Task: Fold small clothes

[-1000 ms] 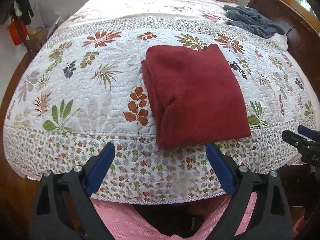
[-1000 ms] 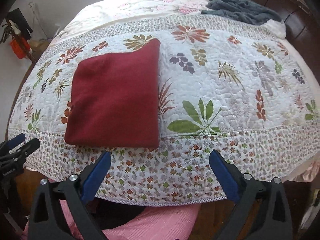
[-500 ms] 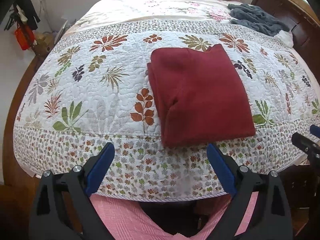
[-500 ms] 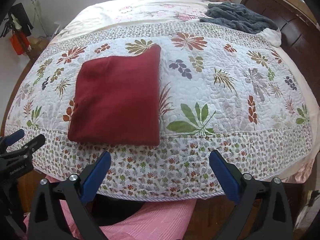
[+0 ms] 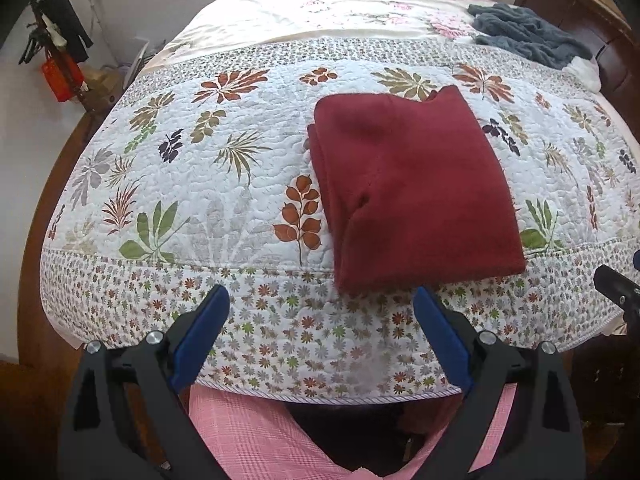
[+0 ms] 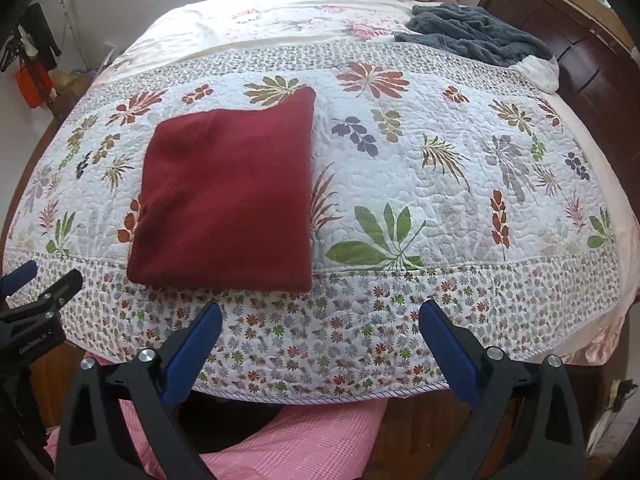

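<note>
1. Left wrist view: the left gripper (image 5: 322, 306) hangs over the near border of the quilt (image 5: 208, 184), its two blue-padded fingers (image 5: 200, 338) spread wide with nothing between them.
2. And there is the garment: a dark red folded garment (image 5: 412, 196) lying flat on the quilt, a tidy rectangle with layered edges along its left side. Its near edge sits just beyond the left gripper's right-hand finger, apart from it.
3. At the far right edge a black tip of the right gripper (image 5: 618, 286) pokes into view; from here I cannot tell how its jaws stand.
4. Far back by the dark wooden headboard (image 5: 580, 20) lies a rumpled grey blanket (image 5: 528, 36). Pink checked fabric (image 5: 256, 436) fills the bottom of the picture, below the quilt's edge.
5. Right wrist view: the right gripper (image 6: 320, 320) is also gaping, blue fingers (image 6: 450, 354) wide apart over the small-flower border, empty.
6. The dark red folded garment (image 6: 228, 200) lies ahead and to the left of it, square on the quilt (image 6: 440, 184), its near edge at the seam where the border begins, well clear of both fingers.
7. The left gripper (image 6: 24, 284) shows at the left edge, beside the bed's corner and off the garment. The grey blanket (image 6: 472, 36) sits at the far right of the bed.
</note>
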`<act>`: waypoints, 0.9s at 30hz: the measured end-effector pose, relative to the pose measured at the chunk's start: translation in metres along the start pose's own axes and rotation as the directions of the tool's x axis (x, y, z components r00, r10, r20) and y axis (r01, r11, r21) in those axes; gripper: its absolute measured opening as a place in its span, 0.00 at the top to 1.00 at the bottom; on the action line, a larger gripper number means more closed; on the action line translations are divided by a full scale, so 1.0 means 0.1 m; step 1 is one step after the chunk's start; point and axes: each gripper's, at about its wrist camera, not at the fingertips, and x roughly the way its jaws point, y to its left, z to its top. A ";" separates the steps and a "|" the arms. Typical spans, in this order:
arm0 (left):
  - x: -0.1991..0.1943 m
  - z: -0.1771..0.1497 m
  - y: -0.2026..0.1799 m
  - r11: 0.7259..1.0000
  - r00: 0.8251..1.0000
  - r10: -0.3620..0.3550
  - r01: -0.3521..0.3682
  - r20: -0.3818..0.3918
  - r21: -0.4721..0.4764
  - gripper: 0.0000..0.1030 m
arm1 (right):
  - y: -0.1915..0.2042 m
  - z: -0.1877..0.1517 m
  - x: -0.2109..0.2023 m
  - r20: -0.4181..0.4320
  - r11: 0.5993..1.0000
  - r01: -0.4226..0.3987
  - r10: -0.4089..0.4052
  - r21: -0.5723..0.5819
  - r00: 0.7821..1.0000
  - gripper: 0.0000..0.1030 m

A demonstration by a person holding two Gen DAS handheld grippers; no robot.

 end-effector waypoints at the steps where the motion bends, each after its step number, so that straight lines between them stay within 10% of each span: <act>1: 0.02 -0.01 0.00 1.000 1.000 0.000 0.000 -0.008 0.001 0.10 | 0.00 0.00 0.03 -0.009 1.000 -0.007 0.007 0.004 1.000 0.04; 27: 0.05 0.02 0.03 1.000 1.000 0.019 -0.019 -0.010 -0.014 0.10 | -0.01 -0.01 0.23 -0.060 1.000 -0.024 0.025 0.018 0.998 0.04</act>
